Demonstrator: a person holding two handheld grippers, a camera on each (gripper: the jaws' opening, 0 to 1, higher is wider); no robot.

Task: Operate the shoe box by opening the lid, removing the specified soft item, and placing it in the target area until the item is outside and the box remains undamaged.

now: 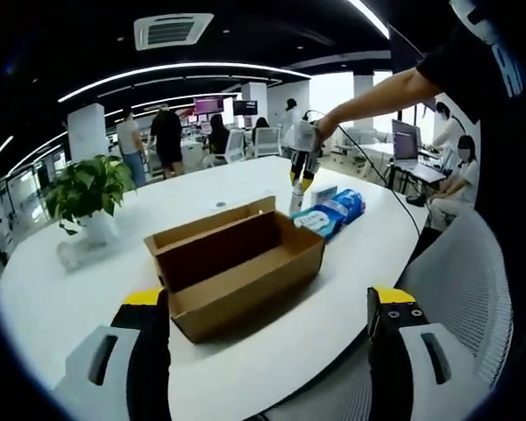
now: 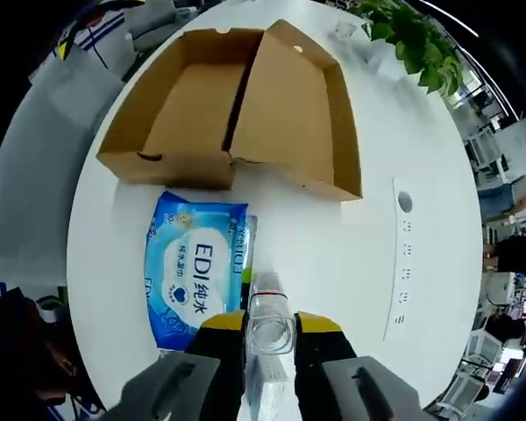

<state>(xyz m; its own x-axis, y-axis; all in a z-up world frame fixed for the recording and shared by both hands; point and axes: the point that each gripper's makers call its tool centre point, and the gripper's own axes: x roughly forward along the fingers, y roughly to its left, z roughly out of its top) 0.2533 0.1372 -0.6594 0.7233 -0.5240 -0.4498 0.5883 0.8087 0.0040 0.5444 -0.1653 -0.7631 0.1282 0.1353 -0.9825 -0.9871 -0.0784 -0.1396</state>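
Two grippers, one box, one soft pack: entries follow.

1. Shoe box (image 1: 237,267). Brown cardboard, lid already swung back, interior bare as far as your left gripper view reaches. It sits mid-counter, open side up, so anything inside could be lifted straight out without straining the walls.

2. Wet-wipe pack (image 2: 193,276). Blue, soft, lying flat on the white counter (image 2: 351,263) just outside the box's near wall, at 10 o'clock from your right gripper (image 2: 270,329). Judged the task's soft item; it is out of the box.

3. Clear plastic bottle (image 2: 270,346). Your right fingers are clamped on it, one either side, capped end pointing forward, beside the pack's right edge. Likely being set down next to the pack.

4. Left gripper (image 1: 267,307). Fingers spread wide apart, holding nothing, hovering back from the box's near end; probably kept clear while the right hand works.

5. Potted plant (image 1: 88,193). At 10 o'clock in the left gripper view, well apart from the box.
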